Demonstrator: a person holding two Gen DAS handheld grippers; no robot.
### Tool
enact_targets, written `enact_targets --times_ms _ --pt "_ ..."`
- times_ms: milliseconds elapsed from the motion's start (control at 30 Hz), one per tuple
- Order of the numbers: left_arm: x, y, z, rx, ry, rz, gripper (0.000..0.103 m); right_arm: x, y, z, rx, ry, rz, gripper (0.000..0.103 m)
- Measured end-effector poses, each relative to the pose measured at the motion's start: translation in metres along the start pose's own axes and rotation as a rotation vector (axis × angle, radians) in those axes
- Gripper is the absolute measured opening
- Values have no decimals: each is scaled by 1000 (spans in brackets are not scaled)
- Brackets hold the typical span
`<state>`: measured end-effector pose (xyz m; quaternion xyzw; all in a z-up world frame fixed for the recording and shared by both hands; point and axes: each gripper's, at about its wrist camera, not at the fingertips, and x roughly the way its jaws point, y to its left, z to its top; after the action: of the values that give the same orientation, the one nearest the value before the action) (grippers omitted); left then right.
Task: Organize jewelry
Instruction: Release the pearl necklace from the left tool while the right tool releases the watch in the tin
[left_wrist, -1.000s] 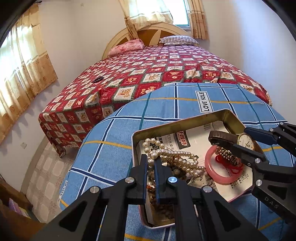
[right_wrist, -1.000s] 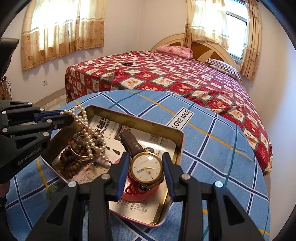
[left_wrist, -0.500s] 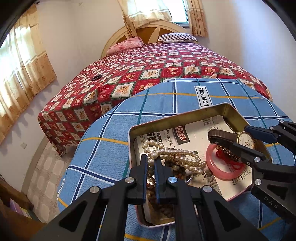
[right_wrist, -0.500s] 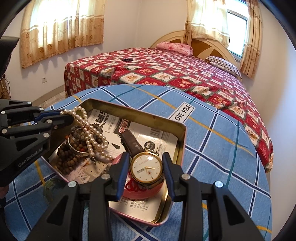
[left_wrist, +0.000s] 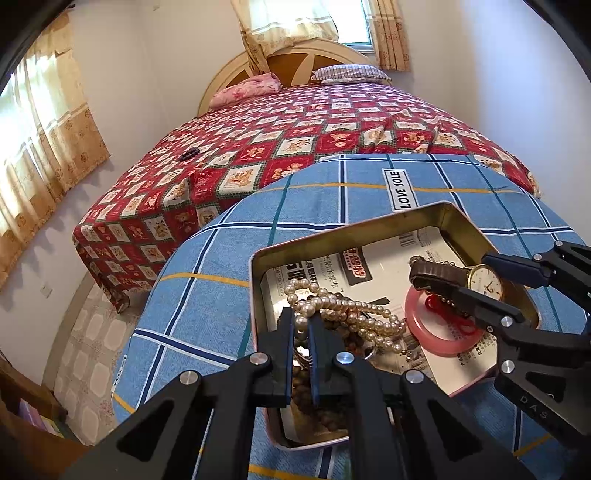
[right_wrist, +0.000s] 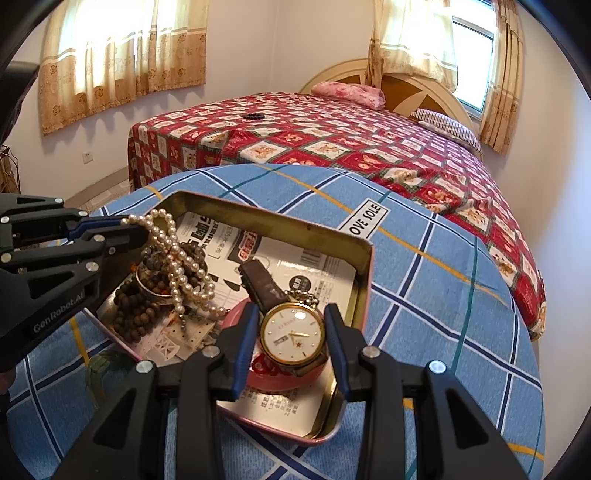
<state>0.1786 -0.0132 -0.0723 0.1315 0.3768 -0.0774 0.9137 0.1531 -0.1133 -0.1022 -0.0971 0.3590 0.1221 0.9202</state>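
Observation:
An open gold tin (left_wrist: 369, 229) (right_wrist: 258, 218) lined with printed paper sits on the blue checked tablecloth. My left gripper (left_wrist: 301, 321) (right_wrist: 125, 229) is shut on a pearl necklace (left_wrist: 347, 310) (right_wrist: 173, 254), whose strands hang down onto the brown bead bracelets (right_wrist: 129, 314) in the tin's near-left part. My right gripper (right_wrist: 291, 310) (left_wrist: 476, 277) is shut on a gold watch (right_wrist: 291, 334) (left_wrist: 485, 282) by the sides of its case. The brown strap (right_wrist: 262, 284) sticks up over the tin. Under the watch lies a pink bangle (left_wrist: 424, 332) (right_wrist: 306, 376) with a red cord ring inside it.
The round table (left_wrist: 221, 295) drops off at its left and far edges. Beyond it stands a bed with a red patterned quilt (left_wrist: 295, 140). A dark green object (right_wrist: 99, 365) lies on the cloth left of the tin. Curtained windows line the walls.
The tin has drifted slightly upward in both views. Both grips look the same as before.

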Motion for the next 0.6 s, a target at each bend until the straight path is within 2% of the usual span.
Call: enact_targets --times_ms 100,200,233,267,333,600 --pt "-3 -3 0 3 -4 -2 8 -1 0 -1 4 -3 1 39" --pt "-6 -3 1 -3 -6 13 23 -3 -2 -1 15 -12 -9 43" --pt "-7 -2 1 -4 -11 17 38 -4 -3 -1 18 -14 -9 46" --pt "-11 -2 2 -7 -25 35 58 -6 -3 -1 18 -20 -15 51" --pt "-20 -3 2 -9 -59 48 74 -8 -3 -1 15 -28 -23 57" --pt "-28 -3 0 -3 -63 44 74 -20 -3 -5 22 -35 -32 58"
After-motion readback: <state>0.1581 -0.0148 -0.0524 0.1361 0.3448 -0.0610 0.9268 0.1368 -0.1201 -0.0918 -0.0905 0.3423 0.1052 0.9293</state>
